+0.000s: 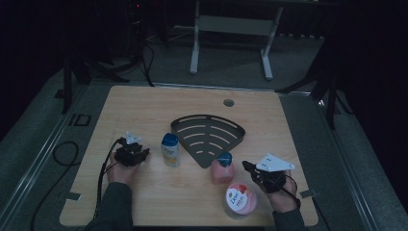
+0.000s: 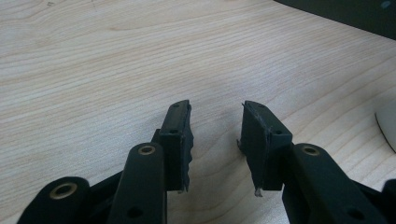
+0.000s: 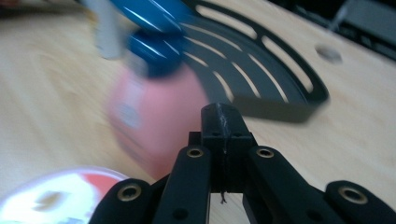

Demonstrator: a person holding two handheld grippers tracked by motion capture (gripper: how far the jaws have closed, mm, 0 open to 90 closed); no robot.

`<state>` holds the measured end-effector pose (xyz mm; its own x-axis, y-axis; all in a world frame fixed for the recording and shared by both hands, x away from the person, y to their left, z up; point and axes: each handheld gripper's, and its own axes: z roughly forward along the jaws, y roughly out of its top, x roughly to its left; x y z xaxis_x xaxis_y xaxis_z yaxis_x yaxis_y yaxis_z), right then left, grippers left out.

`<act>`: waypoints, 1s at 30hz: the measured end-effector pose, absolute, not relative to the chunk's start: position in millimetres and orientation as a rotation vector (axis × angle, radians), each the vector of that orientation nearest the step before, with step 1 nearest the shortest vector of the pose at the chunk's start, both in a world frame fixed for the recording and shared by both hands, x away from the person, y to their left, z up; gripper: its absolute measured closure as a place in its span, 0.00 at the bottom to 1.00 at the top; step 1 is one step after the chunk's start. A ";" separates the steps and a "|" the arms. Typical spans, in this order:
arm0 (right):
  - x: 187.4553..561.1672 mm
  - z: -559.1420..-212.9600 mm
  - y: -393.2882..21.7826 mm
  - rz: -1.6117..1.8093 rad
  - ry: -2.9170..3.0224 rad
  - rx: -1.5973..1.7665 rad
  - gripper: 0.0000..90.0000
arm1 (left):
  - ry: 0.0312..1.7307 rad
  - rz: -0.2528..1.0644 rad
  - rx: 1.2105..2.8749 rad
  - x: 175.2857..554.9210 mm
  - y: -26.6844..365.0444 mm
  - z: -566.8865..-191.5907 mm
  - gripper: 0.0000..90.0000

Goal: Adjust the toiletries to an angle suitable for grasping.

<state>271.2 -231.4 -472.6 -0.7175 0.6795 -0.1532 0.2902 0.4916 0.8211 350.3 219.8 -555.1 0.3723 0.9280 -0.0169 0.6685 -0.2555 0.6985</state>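
High view: my right gripper point(image 1: 246, 166) hangs clenched and empty beside the pink bottle point(image 1: 222, 171), my left gripper point(image 1: 144, 154) parted, empty, awaiting the white bottle point(image 1: 170, 149).

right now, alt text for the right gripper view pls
The right gripper, jaws shut and empty, points at a blurred pink bottle with a blue cap beside a black slotted fan-shaped rack on a wooden table.

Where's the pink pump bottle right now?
In the high view the pink pump bottle stands right of centre at the near tip of the black corner rack, just left of the right gripper, with the round red-and-white tub nearer the table edge.
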 end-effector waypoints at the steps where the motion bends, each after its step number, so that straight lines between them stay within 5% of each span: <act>1: 265.9 -466.5 -224.0 1.131 2.285 0.755 1.00 | 1.372 0.539 2.015 350.3 219.8 -555.1 0.70; 30: 273.8 -472.2 -128.0 1.026 2.391 0.607 0.99 | 1.359 0.540 2.019 350.4 219.6 -555.5 0.67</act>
<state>273.8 -128.0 -472.2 -0.7940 0.5586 -0.2400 0.2108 0.6233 0.7531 350.4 219.6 -555.5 0.3817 0.9242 -0.0140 0.6628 -0.2631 0.7011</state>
